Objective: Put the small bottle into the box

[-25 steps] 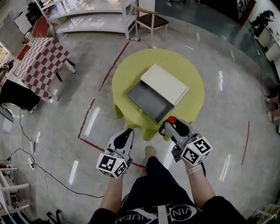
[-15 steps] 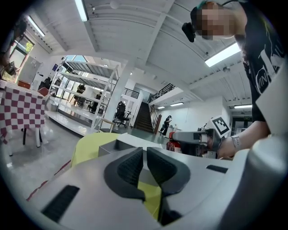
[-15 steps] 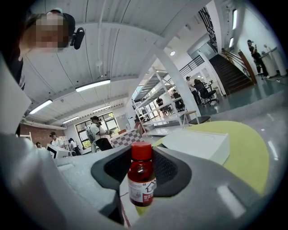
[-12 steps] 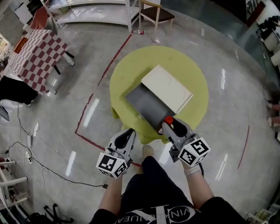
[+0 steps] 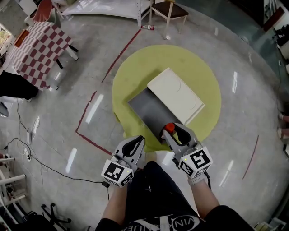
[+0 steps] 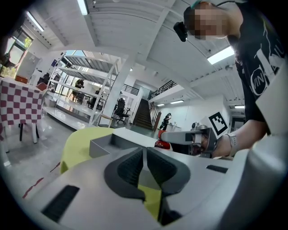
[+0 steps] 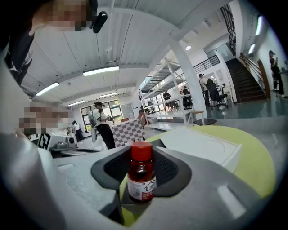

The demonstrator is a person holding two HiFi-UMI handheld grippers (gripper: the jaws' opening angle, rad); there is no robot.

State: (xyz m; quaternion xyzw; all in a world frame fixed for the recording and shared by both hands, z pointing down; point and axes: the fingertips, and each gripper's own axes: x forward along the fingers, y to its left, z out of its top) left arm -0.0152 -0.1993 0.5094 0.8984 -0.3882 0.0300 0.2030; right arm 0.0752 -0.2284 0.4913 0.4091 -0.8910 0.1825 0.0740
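Small bottle (image 7: 140, 176) upright in right gripper (image 5: 173, 132), at box (image 5: 145, 107) corner.

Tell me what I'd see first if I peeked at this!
A big round yellow-green table sits mid-floor, holding an open grey box with a cream lid. By the box's near end, the right tool grips a small bottle with a bright red cap.

You're on glossy grey floor (image 5: 246, 135); yellow round table (image 5: 144, 72) at 12, chair (image 5: 169, 8) farther at 12, checkered table (image 5: 38, 45) at 10.
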